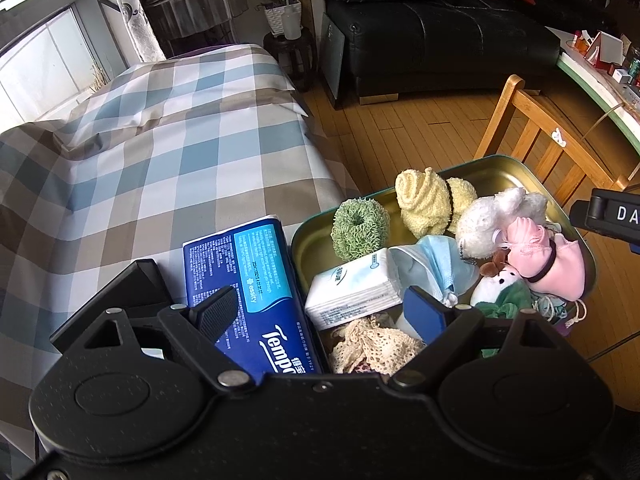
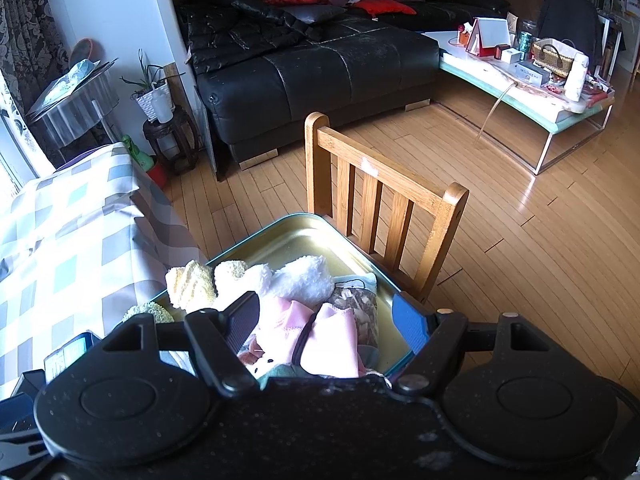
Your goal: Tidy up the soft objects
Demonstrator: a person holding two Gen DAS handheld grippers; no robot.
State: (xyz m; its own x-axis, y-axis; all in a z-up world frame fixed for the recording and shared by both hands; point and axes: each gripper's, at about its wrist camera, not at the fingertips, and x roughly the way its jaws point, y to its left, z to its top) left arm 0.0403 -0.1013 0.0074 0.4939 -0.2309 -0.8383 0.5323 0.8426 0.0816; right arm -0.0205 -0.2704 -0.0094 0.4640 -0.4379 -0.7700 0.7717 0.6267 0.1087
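Left gripper (image 1: 320,308), open, straddles the blue pack (image 1: 256,292): close squarely, lift over the tin (image 1: 500,168) rim; right gripper (image 2: 326,320) gapes above pink cloth (image 2: 328,340)

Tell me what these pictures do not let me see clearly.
- Blue tissue pack, left wrist view: its near end is hidden behind the left gripper.
- Tin, right wrist view: near contents are covered by the right gripper.
- Small boxes on the low table: labels too small.
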